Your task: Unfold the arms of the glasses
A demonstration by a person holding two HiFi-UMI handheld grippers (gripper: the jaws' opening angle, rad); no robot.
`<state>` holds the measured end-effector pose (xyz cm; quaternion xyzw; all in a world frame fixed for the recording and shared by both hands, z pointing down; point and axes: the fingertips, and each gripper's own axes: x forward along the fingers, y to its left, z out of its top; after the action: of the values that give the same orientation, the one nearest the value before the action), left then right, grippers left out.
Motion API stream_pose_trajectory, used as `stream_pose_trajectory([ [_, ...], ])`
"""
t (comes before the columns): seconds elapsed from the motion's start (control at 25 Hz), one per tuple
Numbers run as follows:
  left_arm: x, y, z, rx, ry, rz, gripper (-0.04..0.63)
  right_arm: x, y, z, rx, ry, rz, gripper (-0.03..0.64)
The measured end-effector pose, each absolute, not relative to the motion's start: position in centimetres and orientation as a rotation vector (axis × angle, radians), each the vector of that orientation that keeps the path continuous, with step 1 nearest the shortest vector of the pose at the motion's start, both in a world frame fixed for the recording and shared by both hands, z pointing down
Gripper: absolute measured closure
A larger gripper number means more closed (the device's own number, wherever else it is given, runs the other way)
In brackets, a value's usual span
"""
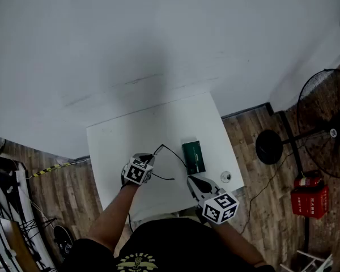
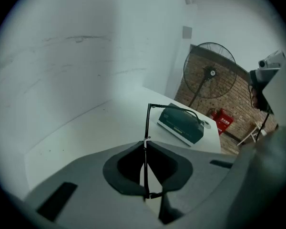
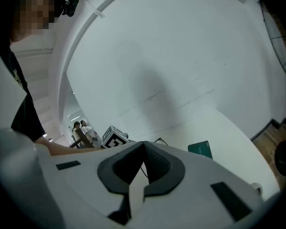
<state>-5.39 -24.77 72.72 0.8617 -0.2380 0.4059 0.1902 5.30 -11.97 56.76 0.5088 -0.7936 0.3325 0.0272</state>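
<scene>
The glasses [image 1: 169,151] are a thin black wire frame held over the white table [image 1: 119,152]. My left gripper [image 1: 152,160] is shut on them. In the left gripper view the frame [image 2: 148,123] runs up out of the closed jaws [image 2: 145,140], and one arm bends right above the green case [image 2: 181,122]. The case [image 1: 193,156] lies flat right of the glasses. My right gripper [image 1: 191,180] hovers near the table's front right, shut with nothing between its pads [image 3: 143,144]. In its view the left gripper's marker cube [image 3: 113,138] and a bit of black wire [image 3: 159,140] show ahead.
A small round object [image 1: 226,177] lies near the table's right edge. A standing fan [image 1: 326,132] and a red box [image 1: 309,196] are on the wooden floor to the right. A white wall stands behind the table. Cables and gear crowd the floor at left [image 1: 11,208].
</scene>
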Motion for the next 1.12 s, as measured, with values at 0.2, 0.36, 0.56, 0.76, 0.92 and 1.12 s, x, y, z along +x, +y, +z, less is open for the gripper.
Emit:
stream_pose_trajectory([
  [0.2, -4.7, -24.9, 75.8, 2.429, -0.559, 1.276, 0.572, 5.5, -12.1, 57.2, 1.597, -2.418, 1.028, 0.615],
  [0.36, -4.2, -24.5, 78.1, 2.424, -0.47, 1.36, 0.572, 4.8, -11.6, 57.6, 1.571, -2.408, 1.036, 0.615],
  [0.56, -3.1, -24.9, 80.2, 2.437, -0.404, 1.426, 0.572, 4.9, -11.4, 58.1, 1.567, -2.39, 1.05, 0.615],
  [0.76, -2.6, -24.9, 81.1, 2.437, -0.359, 1.474, 0.572, 5.7, -11.3, 58.2, 1.578, -2.379, 1.061, 0.615],
  [0.92, -2.3, -24.6, 81.3, 2.436, -0.343, 1.464, 0.571, 5.8, -11.4, 58.1, 1.561, -2.387, 1.061, 0.615],
  [1.12, -1.9, -24.1, 80.8, 2.453, -0.339, 1.444, 0.543, 5.8, -11.6, 57.9, 1.523, -2.41, 1.05, 0.615],
])
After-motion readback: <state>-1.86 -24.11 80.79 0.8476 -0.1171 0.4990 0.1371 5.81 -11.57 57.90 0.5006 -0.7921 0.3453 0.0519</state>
